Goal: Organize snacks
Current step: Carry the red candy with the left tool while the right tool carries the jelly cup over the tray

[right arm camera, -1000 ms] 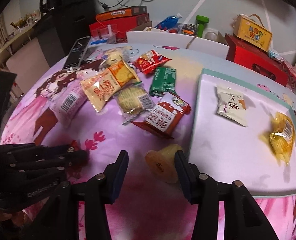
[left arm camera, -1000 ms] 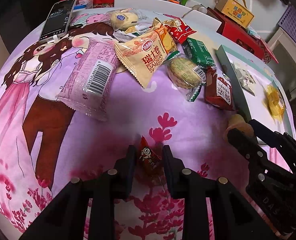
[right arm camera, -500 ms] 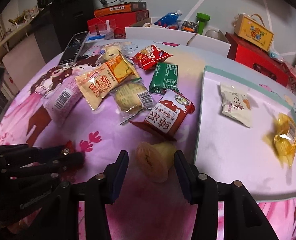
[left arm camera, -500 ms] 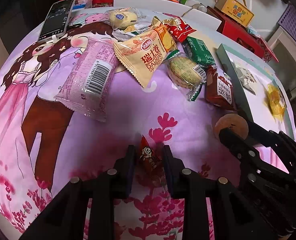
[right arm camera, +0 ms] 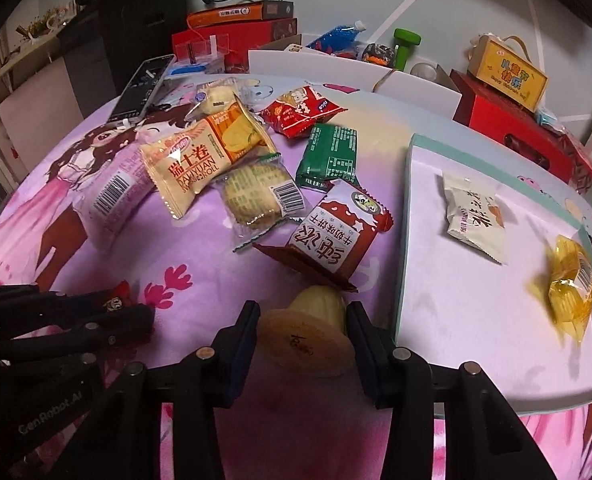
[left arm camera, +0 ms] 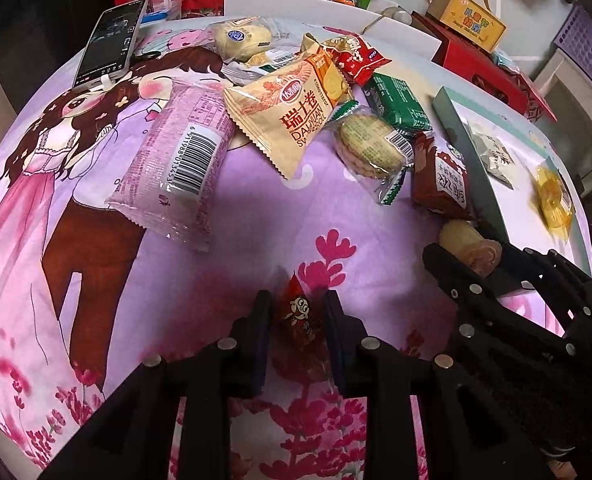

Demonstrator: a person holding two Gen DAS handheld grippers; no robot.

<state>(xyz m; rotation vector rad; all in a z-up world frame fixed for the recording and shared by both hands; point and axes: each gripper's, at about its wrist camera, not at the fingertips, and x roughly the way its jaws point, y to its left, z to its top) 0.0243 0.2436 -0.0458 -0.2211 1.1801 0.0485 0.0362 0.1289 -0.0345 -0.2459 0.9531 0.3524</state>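
Note:
A small red candy (left arm camera: 298, 320) with a cartoon face sits between the fingers of my left gripper (left arm camera: 297, 298), which is shut on it just over the purple cloth. My right gripper (right arm camera: 304, 308) is shut on a pale yellow jelly cup (right arm camera: 308, 336), its fingers against both sides of the lid. The cup (left arm camera: 462, 236) touches the lower corner of a red-brown biscuit packet (right arm camera: 332, 236). To the right lies a teal-rimmed tray (right arm camera: 456, 320) holding a white packet (right arm camera: 474, 216) and a yellow wrapped snack (right arm camera: 572, 284).
Several loose snack packets lie in a heap at the middle of the table: a beige roll pack (left arm camera: 291, 116), a pink pack (left arm camera: 179, 164), a green pack (right arm camera: 330, 156). A phone (left arm camera: 109, 44) leans at the far left. Red boxes (right arm camera: 508, 116) and a yellow box (right arm camera: 508, 74) line the back.
The jelly cup now sits deeper between my right gripper's fingers and has turned, ending against the red-brown packet. My left gripper and its candy have not moved.

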